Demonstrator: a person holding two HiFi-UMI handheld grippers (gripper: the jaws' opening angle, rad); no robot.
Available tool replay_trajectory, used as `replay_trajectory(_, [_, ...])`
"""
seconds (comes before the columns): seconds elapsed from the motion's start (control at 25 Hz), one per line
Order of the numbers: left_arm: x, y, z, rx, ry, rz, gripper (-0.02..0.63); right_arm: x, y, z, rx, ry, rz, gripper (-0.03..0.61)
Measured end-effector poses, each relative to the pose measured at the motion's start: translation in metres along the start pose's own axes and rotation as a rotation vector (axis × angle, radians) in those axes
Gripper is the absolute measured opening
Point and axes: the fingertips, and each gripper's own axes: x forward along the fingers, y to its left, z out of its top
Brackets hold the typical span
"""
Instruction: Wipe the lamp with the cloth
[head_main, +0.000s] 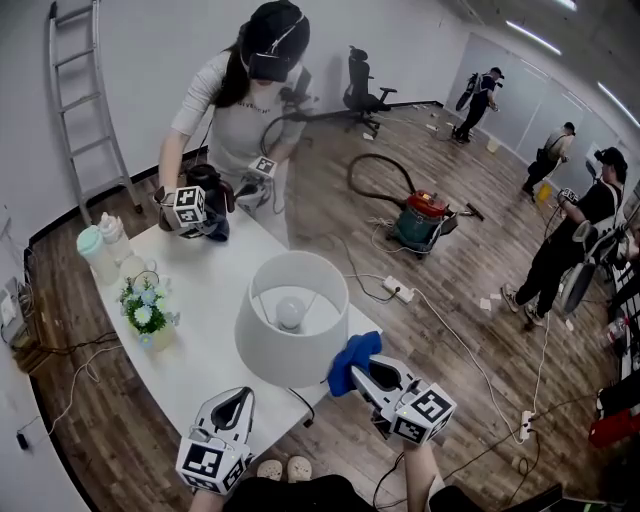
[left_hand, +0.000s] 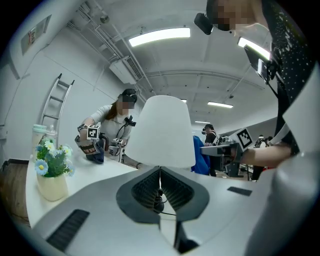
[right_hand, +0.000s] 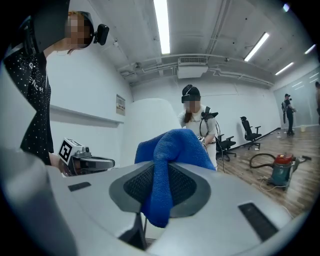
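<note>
A white lamp (head_main: 290, 320) with a drum shade stands near the front of the white table (head_main: 210, 290); its bulb shows inside the shade. My right gripper (head_main: 362, 368) is shut on a blue cloth (head_main: 352, 358), held right beside the shade's lower right rim; contact is unclear. In the right gripper view the cloth (right_hand: 172, 147) drapes over the jaws of the right gripper (right_hand: 160, 170), with the lamp shade (right_hand: 150, 120) just behind. My left gripper (head_main: 245, 392) sits low at the table's front edge, shut on nothing. The left gripper (left_hand: 160, 172) faces the lamp shade (left_hand: 165, 132) and the cloth (left_hand: 200, 155).
Another person (head_main: 250, 90) works with grippers at the table's far end. A flower vase (head_main: 148, 312) and bottles (head_main: 100, 250) stand on the left side. The lamp's cable (head_main: 300, 400) runs off the front edge. A ladder (head_main: 85, 90), a vacuum (head_main: 425, 215) and a power strip (head_main: 398, 290) are on the floor.
</note>
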Motion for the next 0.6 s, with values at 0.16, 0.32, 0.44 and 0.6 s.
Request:
replay_trajectory(0.16, [-0.001, 0.003, 0.002, -0.001, -0.005, 0.008, 0.012, -0.01, -0.016, 0.032, 0.034, -0.101, -0.021, 0.075])
replay_trajectory(0.32, [-0.002, 0.005, 0.004, 0.003, -0.01, 0.015, 0.012, -0.007, -0.036, 0.105, 0.033, -0.253, 0.043, 0.075])
replay_trajectory(0.44, [-0.002, 0.007, 0.006, 0.003, -0.015, 0.029, 0.011, 0.006, -0.045, 0.161, 0.125, -0.325, 0.219, 0.075])
replay_trajectory(0.6, [-0.003, 0.009, 0.007, -0.003, -0.02, 0.052, 0.011, 0.035, -0.047, 0.191, 0.244, -0.272, 0.407, 0.075])
